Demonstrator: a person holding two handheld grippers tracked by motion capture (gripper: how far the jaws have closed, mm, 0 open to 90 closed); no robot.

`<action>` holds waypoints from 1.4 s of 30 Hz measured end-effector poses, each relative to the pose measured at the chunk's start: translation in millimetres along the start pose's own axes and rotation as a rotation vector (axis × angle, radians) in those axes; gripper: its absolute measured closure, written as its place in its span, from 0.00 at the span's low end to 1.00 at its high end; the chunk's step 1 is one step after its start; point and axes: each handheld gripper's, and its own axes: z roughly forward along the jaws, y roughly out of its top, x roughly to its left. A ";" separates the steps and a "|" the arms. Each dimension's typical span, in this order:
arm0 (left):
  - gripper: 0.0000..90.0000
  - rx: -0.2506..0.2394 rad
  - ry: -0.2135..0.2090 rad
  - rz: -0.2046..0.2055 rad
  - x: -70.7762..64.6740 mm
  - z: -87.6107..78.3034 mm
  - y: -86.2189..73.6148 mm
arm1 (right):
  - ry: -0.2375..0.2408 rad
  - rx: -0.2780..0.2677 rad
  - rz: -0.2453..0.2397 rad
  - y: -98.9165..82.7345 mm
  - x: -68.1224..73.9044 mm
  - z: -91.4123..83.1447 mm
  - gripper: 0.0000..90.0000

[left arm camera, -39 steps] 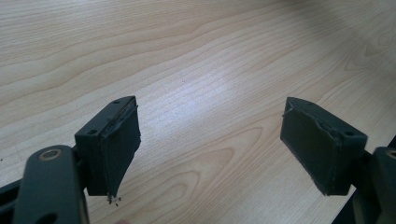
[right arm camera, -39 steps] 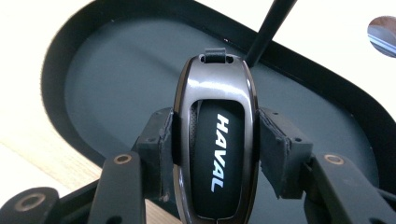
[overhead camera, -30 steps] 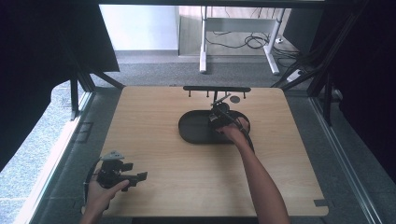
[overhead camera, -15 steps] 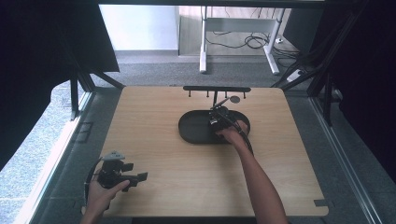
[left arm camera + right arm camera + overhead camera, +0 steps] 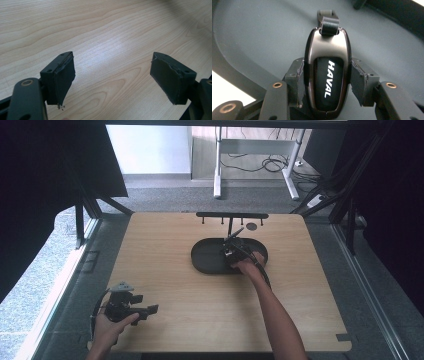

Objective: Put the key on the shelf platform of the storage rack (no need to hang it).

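Near edge of a light wooden table (image 5: 190,320): left gripper (image 5: 150,309), held in a hand (image 5: 107,327) at the near-left corner, low over the wood, grey three-cornered plate on top and cable looping at its left. Jaws spread wide in the left gripper view, pads (image 5: 63,77) worn and frayed at the edges, nothing between them but bare wood grain.

Farther in, reaching from the bottom edge across the middle of the table: a bare forearm (image 5: 272,312), its hand (image 5: 248,265) wrapped around the right gripper (image 5: 228,251) over the right half of a dark oval tray (image 5: 205,260).

In the right gripper view, jaws closed on a glossy dark key fob (image 5: 327,75), pads (image 5: 295,86) pressed against both long sides. White lettering "HAVAL" running along the fob's black centre panel; a short black strap loop (image 5: 328,23) at its far end. Fob just above or on the tray floor (image 5: 262,37); contact cannot be told. Tray rim curving at the lower left of that view.

Behind the tray, at the table's far edge: a black rack (image 5: 231,215) with small pegs hanging from its bar and a post rising to it from the tray. Just right of the post, a small round dark disc (image 5: 251,226).

Beyond the table: grey carpet, white desk legs and loose cables.
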 end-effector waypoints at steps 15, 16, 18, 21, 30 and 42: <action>0.22 0.004 0.000 0.001 -0.4 1.2 -0.1 | -0.008 0.012 0.001 -1.1 -2.4 4.7 0.51; 0.23 0.006 0.000 0.003 -0.5 1.6 -0.1 | -0.009 0.002 0.003 -0.9 -2.5 3.4 0.50; 0.23 0.008 -0.001 0.002 -1.3 2.0 -0.1 | -0.008 -0.017 0.012 0.1 -0.8 0.0 0.48; 0.23 0.009 -0.002 0.005 -1.6 2.2 0.0 | -0.012 -0.041 0.000 1.0 2.1 -6.8 0.47; 0.22 0.008 -0.001 0.005 -1.7 2.3 0.1 | 0.007 -0.097 -0.027 -2.3 6.8 -31.5 0.46; 0.23 0.015 0.001 0.010 -4.1 4.7 0.3 | 0.074 -0.194 -0.076 -36.5 7.4 -69.6 0.47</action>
